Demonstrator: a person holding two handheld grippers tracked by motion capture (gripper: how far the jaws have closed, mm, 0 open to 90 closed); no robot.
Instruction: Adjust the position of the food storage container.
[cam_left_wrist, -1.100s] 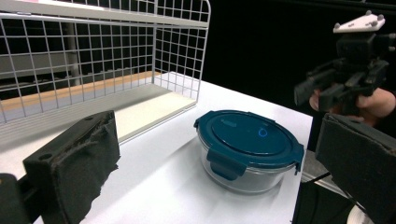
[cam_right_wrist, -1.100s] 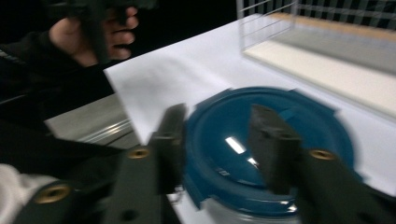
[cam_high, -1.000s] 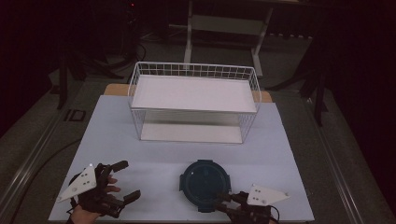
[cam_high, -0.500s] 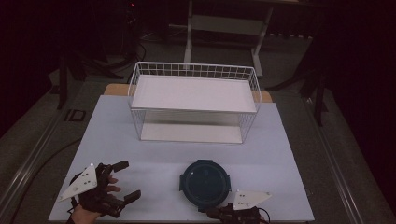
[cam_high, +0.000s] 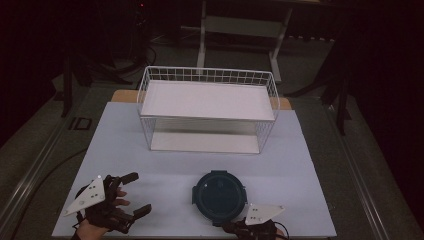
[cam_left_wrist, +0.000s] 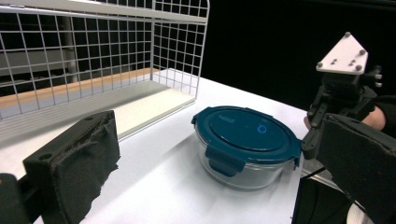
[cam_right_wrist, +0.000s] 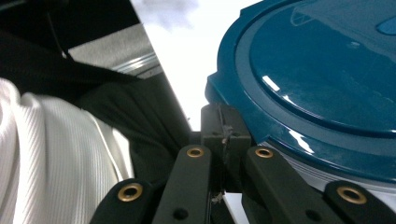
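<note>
A dim lab: white table (cam_high: 165, 175), wire rack (cam_high: 207, 107), cables on floor (cam_high: 45, 170).

on my bench (cam_high: 310, 165) the wire rack (cam_high: 207, 107) sits toward the far side, roughly centred, and the lidded container (cam_high: 219, 195) sits on the bench in front of it, near the front edge and a little right of centre. my left gripper (cam_high: 132, 195) is at the front left corner, well apart from the container, with the rack ahead and to its right. my right gripper (cam_high: 239, 227) is at the front edge, against the container's near rim (cam_right_wrist: 224, 100).
</note>
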